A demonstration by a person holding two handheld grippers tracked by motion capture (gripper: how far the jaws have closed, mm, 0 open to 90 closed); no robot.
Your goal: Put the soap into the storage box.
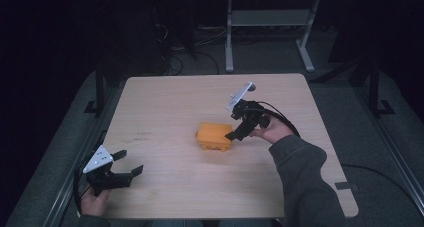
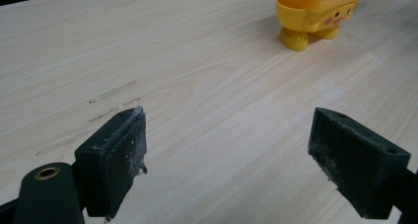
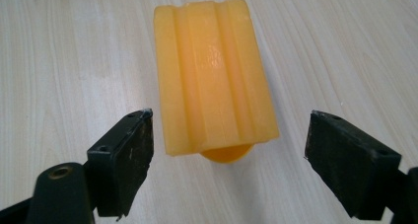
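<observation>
A: Where does the right gripper (image 1: 234,132) stand at this moment?

B: It hangs over the near end of the yellow toy (image 1: 214,136), tilted down at it. In the right gripper view the jaws stand wide apart, one on each side of the toy's (image 3: 213,73) ridged top, with nothing between the pads (image 3: 135,157) yet. The toy lies just ahead of the jaws and a little below them, resting on the wooden table (image 1: 165,102).

A: So which step is this?

B: I judge it the approach before a grasp. The jaws bracket the toy's end but I see no contact on either side.

A: And the left gripper (image 1: 127,164)?

B: Idle, I would say. It sits low at the near corner of the table, jaws spread and empty. From its own view the toy (image 2: 315,14) is well ahead and off to the right, standing on small round feet, with a painted face on its side.

A: What does the next move call for?

B: Easing the right gripper forward and down so both pads reach past the toy's rim, then bringing them together across its narrow width. The top is ridged and looks glossy, so a grip set square on the flat sides should hold better than one on the sloping edges. If the pads meet it unevenly, the toy could twist or slide away.
</observation>
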